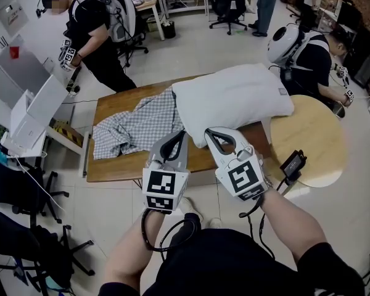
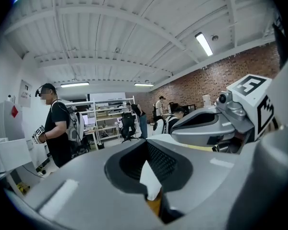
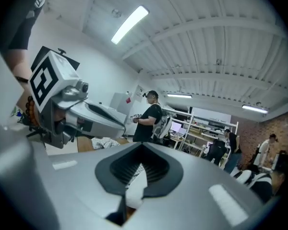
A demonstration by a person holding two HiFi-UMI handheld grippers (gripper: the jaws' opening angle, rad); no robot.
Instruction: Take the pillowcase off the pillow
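Though both grippers are held up level in front of the person, neither has anything in it; the left gripper (image 1: 182,133) has its jaws pressed together at the tips; in the left gripper view, the loop behind those closed tips frames only a sliver of white and a bit of wood, too small to name with certainty; the right gripper (image 1: 209,132) is likewise closed on nothing, its tips meeting in its own view. Because the marker cubes face the head camera, the hands behind them are covered and only the forearms show.

The checked pillowcase (image 1: 139,128) is off the pillow (image 1: 234,97); it lies rumpled on the wooden table (image 1: 111,165), to the left of the bare white pillow; its right edge meets the pillow, and whether it runs underneath cannot be told. The pillow lies across the table's right end and reaches over the round table (image 1: 317,143); its near edge is hidden behind the two sets of jaws. A small black device (image 1: 293,162) sits at the round table's near rim, too small to identify.

A standing person (image 1: 92,26) is beyond the table's left end; a seated person (image 1: 308,57) is at the right, partly hidden by the pillow.
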